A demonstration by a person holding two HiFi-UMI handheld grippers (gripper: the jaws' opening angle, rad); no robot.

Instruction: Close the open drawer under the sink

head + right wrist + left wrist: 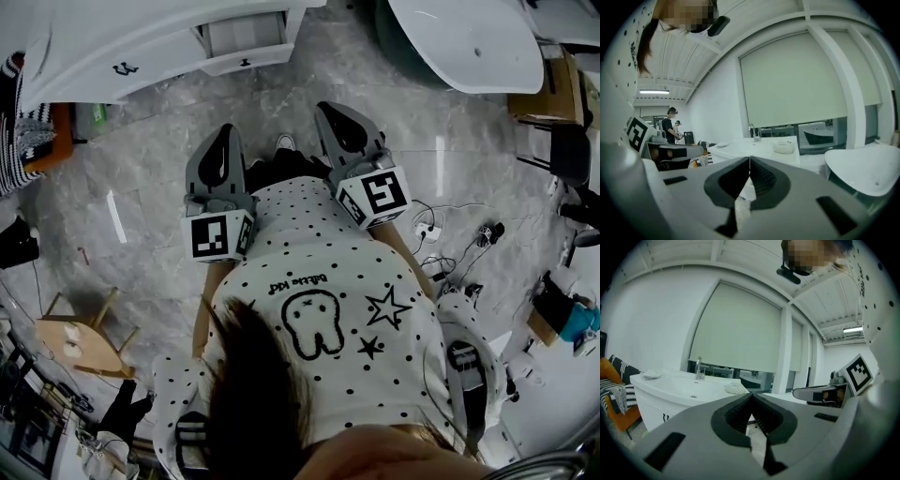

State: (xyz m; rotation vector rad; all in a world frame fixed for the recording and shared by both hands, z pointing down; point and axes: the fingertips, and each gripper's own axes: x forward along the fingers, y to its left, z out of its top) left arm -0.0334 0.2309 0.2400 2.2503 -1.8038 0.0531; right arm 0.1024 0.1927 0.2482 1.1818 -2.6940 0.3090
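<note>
Vanity drawer open, both tongs shut and empty

Marble floor (141,187) carries the white sink vanity (141,37) at its far edge. Its drawer (246,42) juts out, well apart from the left gripper (225,141) and right gripper (336,117), each with jaws pressed together on nothing.

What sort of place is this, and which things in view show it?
Probably a bathroom set-up in a studio or lab: a sink cabinet with a tap, a bathtub, and loose cables on the marble floor.
</note>
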